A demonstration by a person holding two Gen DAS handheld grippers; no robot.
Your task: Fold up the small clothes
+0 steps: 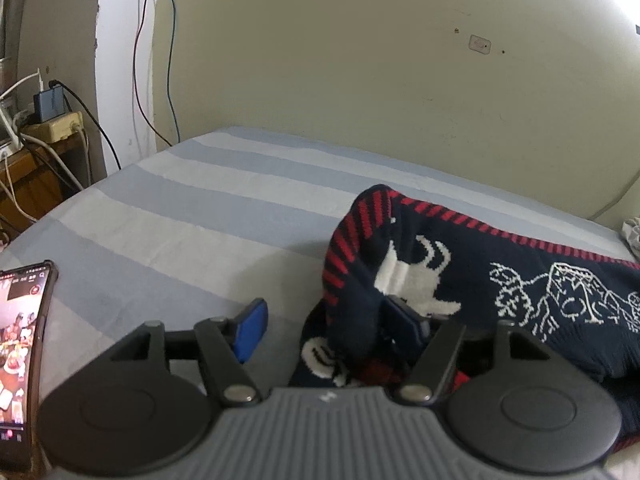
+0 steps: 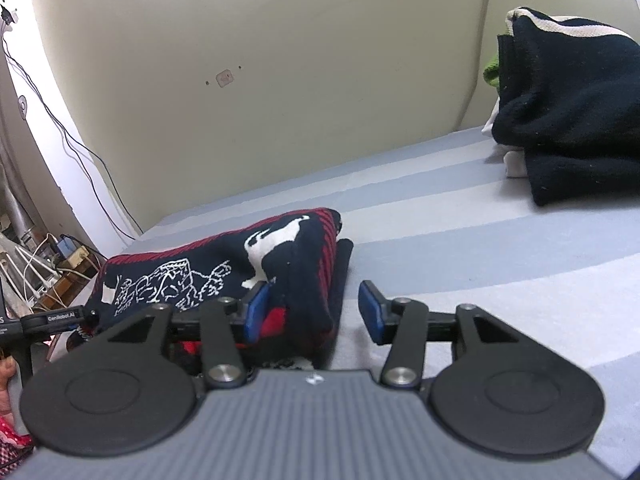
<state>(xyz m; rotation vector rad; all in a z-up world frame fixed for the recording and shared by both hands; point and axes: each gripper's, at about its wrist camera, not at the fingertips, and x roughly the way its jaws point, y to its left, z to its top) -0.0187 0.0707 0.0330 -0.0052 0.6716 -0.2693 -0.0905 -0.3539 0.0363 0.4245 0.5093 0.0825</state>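
A navy knit sweater [image 1: 440,280] with red striped edging and white figures lies folded on the striped bed sheet [image 1: 200,208]. My left gripper [image 1: 332,324] stands open over the sweater's left end. A raised fold of cloth sits between the jaws: the right blue pad is against it and the left pad hangs free over the sheet. In the right wrist view the sweater [image 2: 192,276] lies to the left. My right gripper [image 2: 314,312] is open around its right corner, with the left pad beside the cloth and the right pad clear of it.
A phone [image 1: 24,340] with a lit screen stands at the left edge. A power strip and cables [image 1: 52,120] sit on a wooden stand beyond the bed's left side. A pile of dark clothes [image 2: 568,120] rests at the back right against the wall.
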